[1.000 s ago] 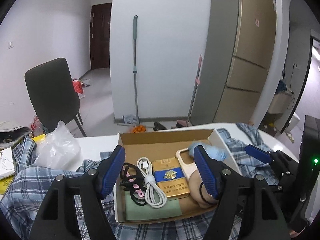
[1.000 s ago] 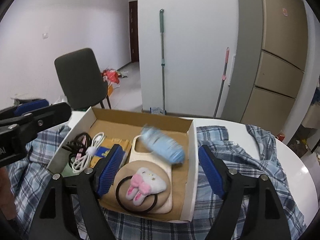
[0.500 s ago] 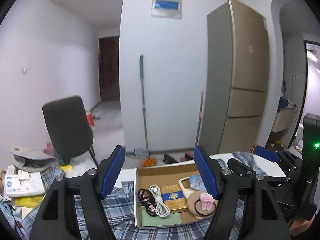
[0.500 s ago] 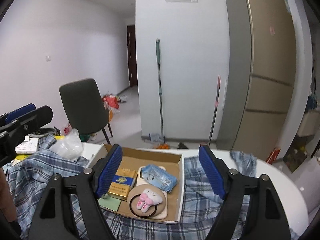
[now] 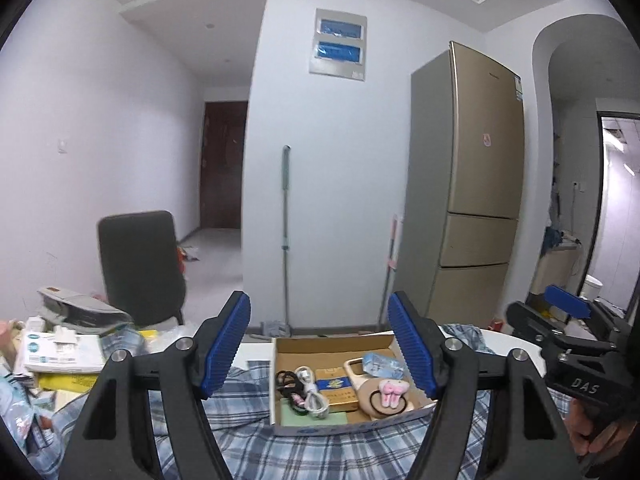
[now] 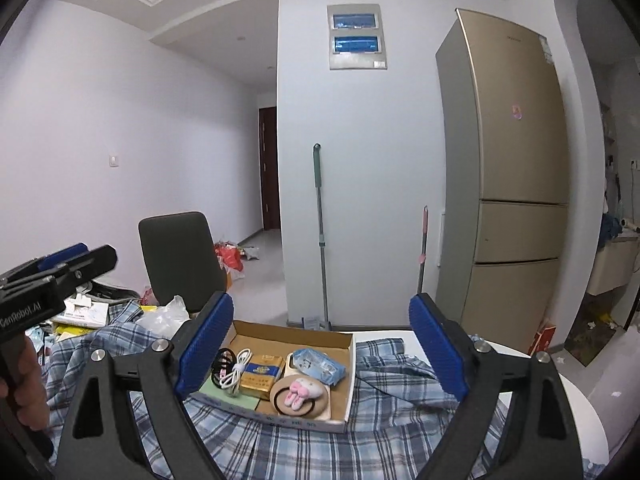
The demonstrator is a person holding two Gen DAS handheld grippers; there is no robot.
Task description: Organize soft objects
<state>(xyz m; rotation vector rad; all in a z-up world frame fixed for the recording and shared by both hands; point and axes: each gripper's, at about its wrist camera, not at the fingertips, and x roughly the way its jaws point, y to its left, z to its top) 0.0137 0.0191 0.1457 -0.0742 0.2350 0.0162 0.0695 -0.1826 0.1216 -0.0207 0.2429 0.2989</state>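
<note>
A shallow cardboard box (image 5: 332, 345) (image 6: 352, 364) lies on a blue plaid shirt (image 5: 304, 456) (image 6: 320, 452) on a white table. In it are a white cable (image 6: 236, 370), a yellow pack (image 6: 258, 374), a blue tissue pack (image 6: 318, 366), a black hair tie with a pink plush bunny (image 6: 300, 392) and a beige phone case. My left gripper (image 5: 322, 344) and right gripper (image 6: 320, 344) are both open and empty, held well above and back from the box.
A dark chair (image 6: 182, 256) stands left behind the table. Papers, books and a plastic bag (image 5: 60, 352) clutter the table's left. A mop (image 6: 320, 236) leans on the wall and a gold fridge (image 6: 512, 168) stands right. The round table edge (image 6: 576, 396) is at right.
Both grippers have risen and pulled back from the box, which now looks small and far. The blue tissue pack has settled in the box. Both stay open.
</note>
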